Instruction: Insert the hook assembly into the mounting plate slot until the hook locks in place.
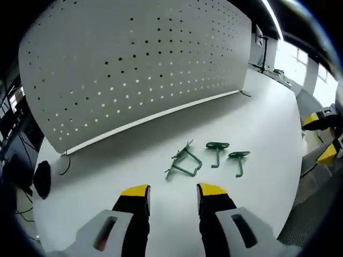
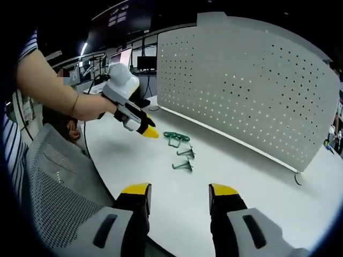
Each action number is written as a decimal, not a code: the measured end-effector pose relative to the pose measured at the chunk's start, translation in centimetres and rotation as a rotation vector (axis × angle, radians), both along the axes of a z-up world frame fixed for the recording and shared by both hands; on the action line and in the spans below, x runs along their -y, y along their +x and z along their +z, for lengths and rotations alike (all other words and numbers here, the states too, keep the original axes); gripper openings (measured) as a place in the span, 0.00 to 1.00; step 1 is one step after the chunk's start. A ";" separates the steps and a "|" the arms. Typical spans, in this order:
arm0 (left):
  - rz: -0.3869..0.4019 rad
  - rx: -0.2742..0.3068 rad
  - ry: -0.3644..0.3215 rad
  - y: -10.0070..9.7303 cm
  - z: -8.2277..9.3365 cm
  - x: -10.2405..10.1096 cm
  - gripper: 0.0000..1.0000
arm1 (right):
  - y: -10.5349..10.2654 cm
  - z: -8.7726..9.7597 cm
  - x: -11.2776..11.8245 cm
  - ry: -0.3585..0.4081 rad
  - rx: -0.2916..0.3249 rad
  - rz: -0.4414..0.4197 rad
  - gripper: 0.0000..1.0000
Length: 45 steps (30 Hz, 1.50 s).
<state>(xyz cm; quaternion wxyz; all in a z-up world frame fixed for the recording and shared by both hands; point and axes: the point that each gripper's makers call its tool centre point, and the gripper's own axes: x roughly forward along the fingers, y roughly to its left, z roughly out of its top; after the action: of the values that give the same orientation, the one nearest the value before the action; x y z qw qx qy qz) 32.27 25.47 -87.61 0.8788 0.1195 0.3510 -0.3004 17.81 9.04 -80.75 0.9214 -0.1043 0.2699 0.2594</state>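
Jaws of the left gripper [image 1: 172, 194] stand spread with nothing between them, poised low over the white counter [image 1: 257, 139] just short of the green hooks [image 1: 185, 162], which lie loose near the foot of the upright perforated mounting plate [image 1: 134, 59]. Picking up looks like the step in hand; next, the left jaws must close on one hook. Right gripper [image 2: 178, 196] hangs back, jaws likewise apart and empty, while a bare forearm [image 2: 45, 80] reaches in holding the other gripper.
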 end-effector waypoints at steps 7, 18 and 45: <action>-0.029 -0.017 0.039 1.1 -0.7 0.2 0.30 | 0.2 -0.2 0.6 0.007 -0.011 -0.028 0.40; -0.079 -0.053 0.068 1.6 -1.2 1.7 0.22 | 0.4 -0.3 1.1 0.009 -0.020 -0.054 0.39; -0.241 -0.120 0.206 2.6 -2.4 2.9 0.07 | 0.5 -0.2 1.0 -0.019 0.000 -0.037 0.38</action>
<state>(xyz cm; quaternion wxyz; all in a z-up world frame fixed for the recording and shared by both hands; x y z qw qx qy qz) 34.86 22.58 -90.03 0.7970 0.2320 0.4149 -0.3726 18.28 8.01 -80.99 0.9250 -0.1080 0.2741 0.2399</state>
